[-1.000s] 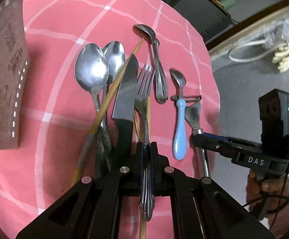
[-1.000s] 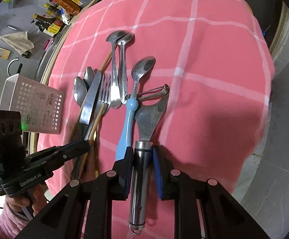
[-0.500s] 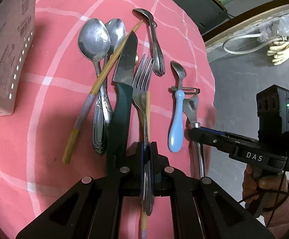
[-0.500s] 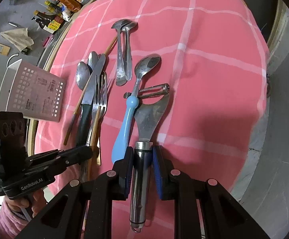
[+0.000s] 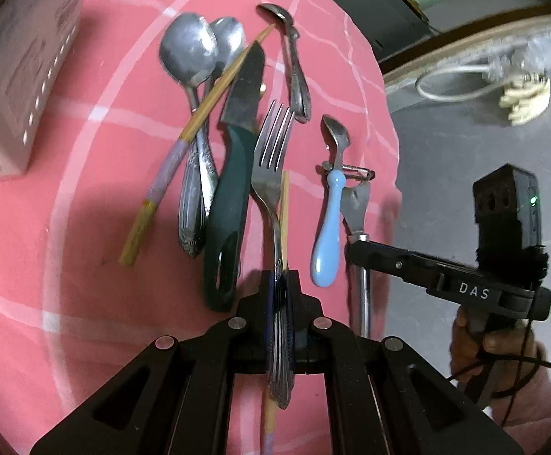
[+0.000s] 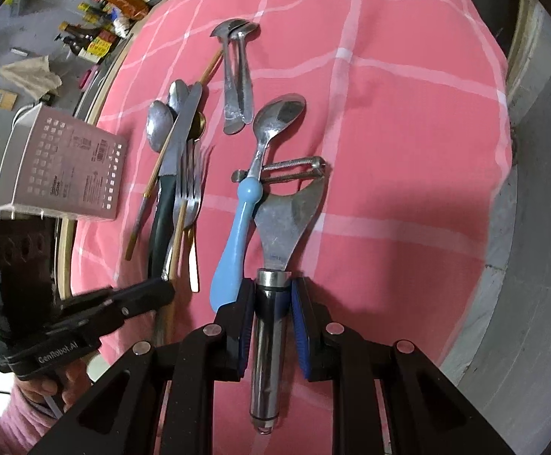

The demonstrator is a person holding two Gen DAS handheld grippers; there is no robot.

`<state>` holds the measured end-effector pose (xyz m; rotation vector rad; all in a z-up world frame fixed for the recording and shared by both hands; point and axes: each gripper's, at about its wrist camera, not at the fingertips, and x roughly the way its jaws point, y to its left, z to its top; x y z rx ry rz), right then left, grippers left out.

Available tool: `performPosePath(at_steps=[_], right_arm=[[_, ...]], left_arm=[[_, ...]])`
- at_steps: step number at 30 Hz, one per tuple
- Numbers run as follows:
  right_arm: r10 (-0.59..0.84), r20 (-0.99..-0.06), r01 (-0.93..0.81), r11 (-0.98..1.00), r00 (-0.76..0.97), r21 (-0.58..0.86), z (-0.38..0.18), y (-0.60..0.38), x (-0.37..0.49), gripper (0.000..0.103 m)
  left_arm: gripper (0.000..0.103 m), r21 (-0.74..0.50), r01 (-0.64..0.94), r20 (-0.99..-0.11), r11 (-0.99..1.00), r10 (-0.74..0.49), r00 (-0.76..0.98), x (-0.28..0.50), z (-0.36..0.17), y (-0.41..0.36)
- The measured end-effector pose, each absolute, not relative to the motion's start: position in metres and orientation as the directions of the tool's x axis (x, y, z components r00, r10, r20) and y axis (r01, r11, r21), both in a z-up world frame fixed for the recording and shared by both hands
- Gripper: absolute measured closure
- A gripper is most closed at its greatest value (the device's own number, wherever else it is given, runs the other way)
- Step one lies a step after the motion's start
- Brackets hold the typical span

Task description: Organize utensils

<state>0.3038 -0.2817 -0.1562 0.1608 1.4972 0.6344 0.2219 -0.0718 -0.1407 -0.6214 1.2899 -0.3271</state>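
My left gripper (image 5: 280, 284) is clamped on the patterned handle of a silver 4-tined fork (image 5: 271, 159), whose tines point away from me over the pink checked tablecloth (image 5: 66, 227). The fork's handle runs back between the 2 black fingers and sticks out behind them. A bare wooden chopstick (image 5: 284, 208) lies just beside the fork, on its right, and passes under the gripper.

My right gripper (image 6: 271, 295) is closed around the polished steel handle of a Y-shaped metal peeler (image 6: 288, 220); the blue pads (image 6: 299, 303) press the handle from both sides. The peeler's blade bar is at the far end, and a small spoon with a light-blue plastic handle (image 6: 237, 235) crosses over that bar, its blue end touching my left finger.

Left of the fork lie a dark-green-handled knife (image 5: 233, 189), a second chopstick with a purple-wrapped end (image 5: 184, 140) slanting over 2 large steel spoons (image 5: 188, 53), and farther off a pair of small steel spoons (image 5: 294, 68). A perforated white plastic holder (image 6: 63, 167) stands at the cloth's left edge.
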Motion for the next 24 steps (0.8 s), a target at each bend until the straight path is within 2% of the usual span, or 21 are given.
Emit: performPosePath(at_steps=[5,10,20,24], right_arm=[[0.445,-0.895,-0.311,0.846,-0.031,0.432,-0.154,-0.274,0.306,0.084],[0.423,-0.906,-0.303,0.863,-0.006,0.405,-0.153,-0.273,0.304,0.085],[0.394,-0.919,-0.284,0.884,0.024,0.372,-0.152,-0.270,0.305,0.085],[0.377,-0.925,-0.338,0.877,0.041,0.342,-0.150,-0.265,0.299,0.085]], left_arm=[[0.100,-0.626,-0.141,-0.769,0.767,-0.576,0.278,0.228,-0.145,-0.062],[0.099,-0.596,-0.107,-0.792,0.796,-0.560,0.243,0.239,-0.147,-0.075],[0.099,-0.591,-0.163,-0.802,0.790,-0.552,0.228,0.263,-0.150,-0.083],[0.099,-0.591,-0.185,-0.803,0.785,-0.550,0.229,0.267,-0.151,-0.081]])
